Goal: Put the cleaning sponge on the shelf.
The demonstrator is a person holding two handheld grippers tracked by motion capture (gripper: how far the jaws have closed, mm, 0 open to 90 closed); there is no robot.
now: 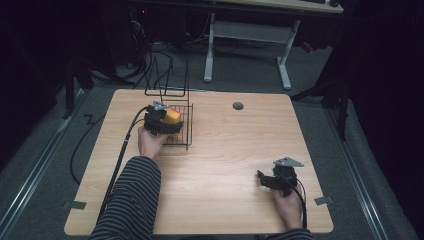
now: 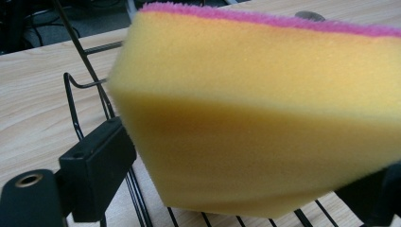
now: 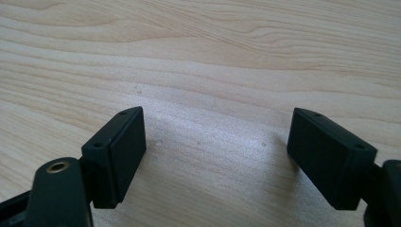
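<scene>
Left gripper (image 1: 167,121): fingers (image 2: 101,168) clamped on either side of a sponge (image 2: 265,118), yellow with a pink top layer; sponge held tilted between them, just above the wires of a black rack (image 1: 182,135); rack wires run below and behind the fingers; rack stands on the table (image 1: 225,160). Right gripper (image 1: 264,180): fingers (image 3: 118,153) spread wide, holding nothing; bare table between and beyond them; well apart from sponge and rack.
</scene>
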